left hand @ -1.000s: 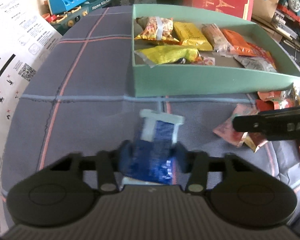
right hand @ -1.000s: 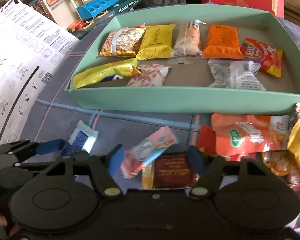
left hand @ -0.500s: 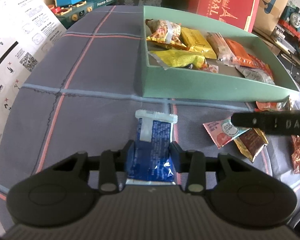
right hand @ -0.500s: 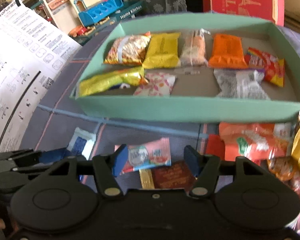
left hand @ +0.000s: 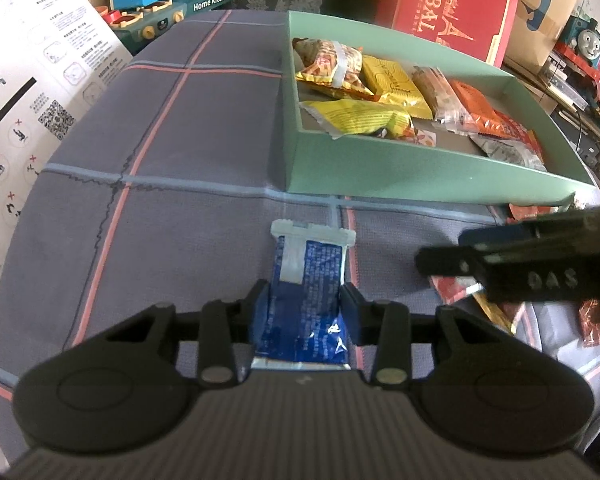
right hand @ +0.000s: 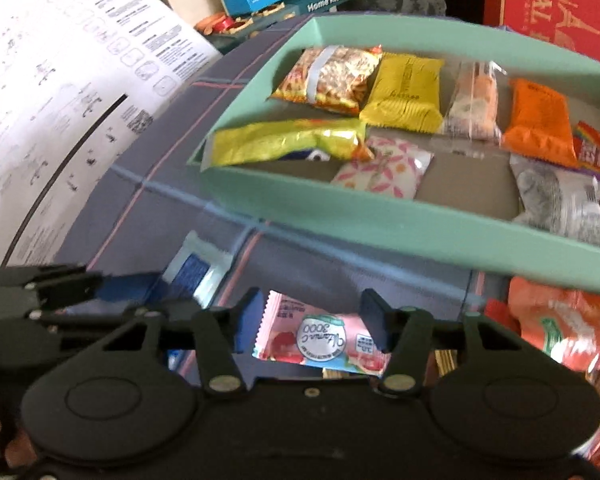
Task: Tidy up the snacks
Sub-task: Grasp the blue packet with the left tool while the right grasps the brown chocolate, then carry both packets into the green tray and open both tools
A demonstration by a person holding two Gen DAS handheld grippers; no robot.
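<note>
My left gripper [left hand: 304,308] is shut on a blue snack packet [left hand: 308,276], which sticks out forward with its white end toward the green box [left hand: 420,172]. The box holds several snack packets. In the right wrist view, my right gripper [right hand: 312,320] is closing, with a pink packet [right hand: 316,340] lying crosswise between its jaws. The pads do not press on it; its right end runs under the right finger. The left gripper [right hand: 140,288] and its blue packet [right hand: 196,272] show at the left there. In the left wrist view, the right gripper [left hand: 452,248] reaches in from the right.
A grey checked cloth [left hand: 180,200] covers the table. Loose snack packets [right hand: 560,328] lie right of my right gripper, in front of the green box [right hand: 380,216]. A white instruction sheet [left hand: 40,92] stands at the left. A toy kitchen [left hand: 172,0] and a red box [left hand: 452,0] stand behind.
The right gripper's jaws have narrowed around the pink packet, and that gripper has shifted closer to the left one. The left gripper still holds the blue packet in much the same place.
</note>
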